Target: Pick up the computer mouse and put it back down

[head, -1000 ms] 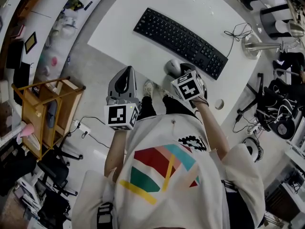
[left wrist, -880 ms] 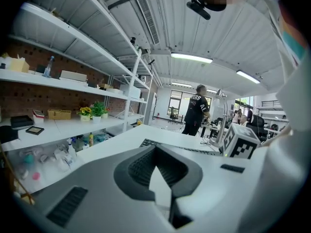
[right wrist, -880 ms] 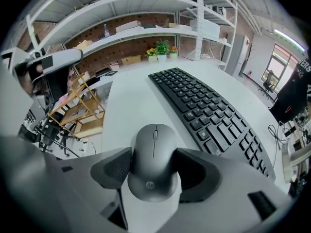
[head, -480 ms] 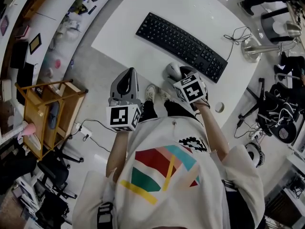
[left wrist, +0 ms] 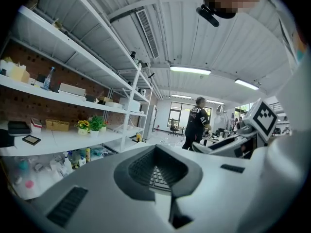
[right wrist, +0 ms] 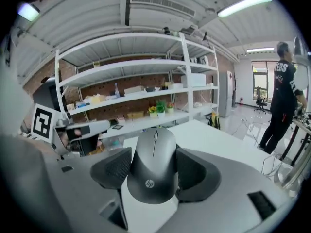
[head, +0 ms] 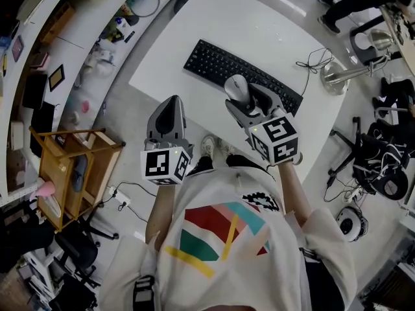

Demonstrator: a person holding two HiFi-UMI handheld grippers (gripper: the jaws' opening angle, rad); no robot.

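Observation:
A dark grey computer mouse (right wrist: 154, 171) with a scroll wheel sits between the pads of my right gripper (right wrist: 155, 174), which is shut on it. In the head view the mouse (head: 237, 86) hangs in the air above the near edge of the black keyboard (head: 214, 62) on the white table (head: 259, 18), held by the right gripper (head: 240, 99). My left gripper (head: 170, 109) hovers to the left, off the table's near edge, over the floor. It (left wrist: 160, 174) is shut and holds nothing. A strip of keyboard (left wrist: 156, 177) shows through the hollow between its jaws.
A metal lamp base (head: 337, 73) and a thin cable (head: 314, 50) lie at the table's right end. A wooden cart (head: 71, 167) stands on the floor at left, below white wall shelves (left wrist: 58, 96). A person (right wrist: 282, 96) stands farther off. Office chairs (head: 376, 167) crowd the right.
My right gripper has lifted the mouse off the table, up and over the keyboard's near edge. The left gripper rose a little.

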